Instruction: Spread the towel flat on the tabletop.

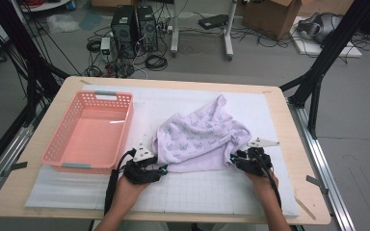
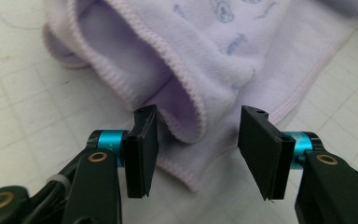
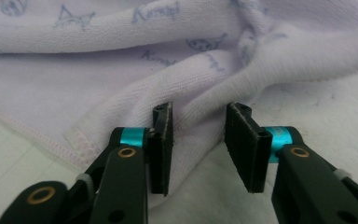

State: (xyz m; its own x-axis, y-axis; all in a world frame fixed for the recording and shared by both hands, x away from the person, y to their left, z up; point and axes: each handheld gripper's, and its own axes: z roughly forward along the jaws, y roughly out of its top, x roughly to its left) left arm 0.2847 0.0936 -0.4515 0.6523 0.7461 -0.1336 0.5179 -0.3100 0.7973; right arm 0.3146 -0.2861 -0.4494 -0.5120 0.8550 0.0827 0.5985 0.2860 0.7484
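Basket (image 1: 89,132) sits far left, apart from our work. We hold the left gripper (image 2: 198,140) unclenched around the lavender towel's (image 1: 200,139) folded hem; our right gripper (image 3: 199,140) gapes over its ridge, bare mat (image 1: 197,192) nearer us.

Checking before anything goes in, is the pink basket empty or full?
Empty: the basket's bare pink floor shows in the high view, and the cloth lies beside it on the mat.

towel (image 1: 200,137): pale lilac, small blue-grey cat faces and lettering, lilac stitched hem
basket (image 1: 58,144): salmon pink, grey tabs at the ends
mat (image 1: 270,120): white with a faint grid
table (image 1: 298,159): light wood
grippers: black jaws, turquoise collars, brass rivets
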